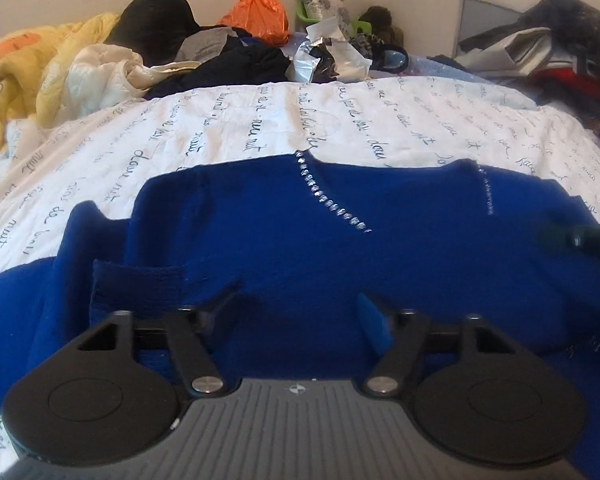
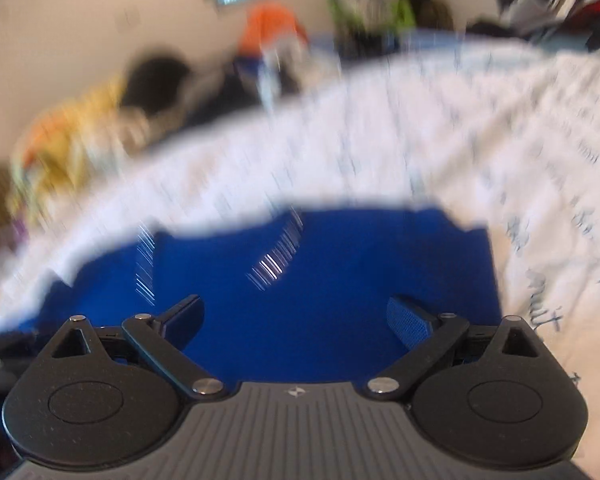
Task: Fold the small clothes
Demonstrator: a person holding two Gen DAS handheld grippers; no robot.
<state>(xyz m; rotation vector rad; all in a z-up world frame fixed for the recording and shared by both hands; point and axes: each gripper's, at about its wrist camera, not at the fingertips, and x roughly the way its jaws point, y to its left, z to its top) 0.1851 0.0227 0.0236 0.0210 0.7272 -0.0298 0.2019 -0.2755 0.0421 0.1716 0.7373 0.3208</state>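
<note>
A royal-blue knit sweater [image 1: 300, 248] with a rhinestone-trimmed neckline [image 1: 332, 200] lies flat on a white bedsheet printed with dark script [image 1: 228, 120]. A ribbed cuff [image 1: 136, 284] is folded in over its left part. My left gripper [image 1: 296, 312] is open and empty, low over the sweater's near part. My right gripper [image 2: 296, 320] is open and empty over the same sweater [image 2: 300, 280]; this view is motion-blurred. Part of the right gripper [image 1: 588, 240] shows at the right edge of the left wrist view.
Behind the sheet is clutter: a yellow quilt [image 1: 28, 72], a black cushion [image 1: 156, 20], an orange bag [image 1: 260, 12], dark clothes [image 1: 236, 64], crumpled wrappers [image 1: 328, 52] and a clothes pile [image 1: 556, 48] at the right. A wall with a window lies beyond.
</note>
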